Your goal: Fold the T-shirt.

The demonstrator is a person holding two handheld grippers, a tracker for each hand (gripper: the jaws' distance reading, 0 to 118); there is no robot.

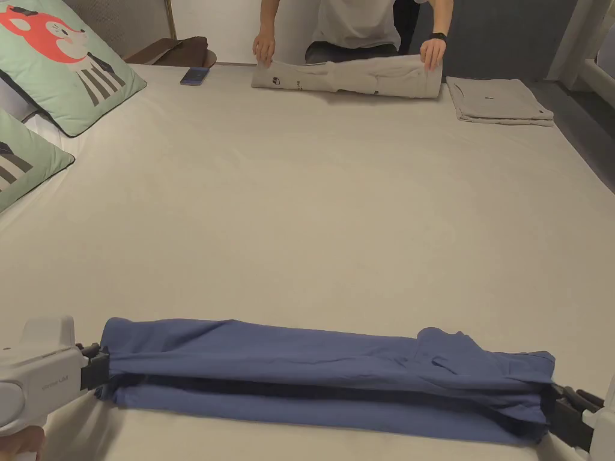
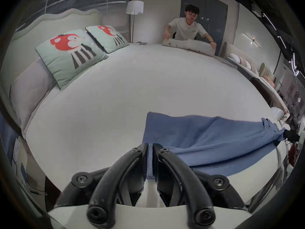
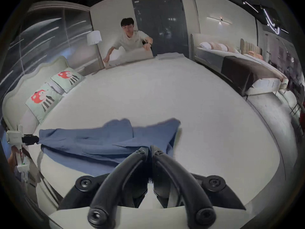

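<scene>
A blue T-shirt (image 1: pixel 312 372) lies as a long folded band across the near edge of the bed (image 1: pixel 336 210). My left gripper (image 1: pixel 99 366) is shut on its left end, and blue cloth sits pinched between the jaws in the left gripper view (image 2: pixel 150 160). My right gripper (image 1: pixel 549 414) is shut on the right end, where a sleeve bunches up. In the right gripper view the jaws (image 3: pixel 150 150) close on the blue T-shirt (image 3: pixel 92 143), and the left gripper (image 3: pixel 29 140) shows at the far left. The upper layer is lifted slightly above the lower one.
Across the bed a person (image 1: pixel 354 24) presses both hands on a rolled white garment (image 1: pixel 348 77). A folded grey garment (image 1: pixel 498 101) lies at the far right. A phone (image 1: pixel 194 75) rests near the far edge. Two patterned cushions (image 1: pixel 60 54) sit at the left.
</scene>
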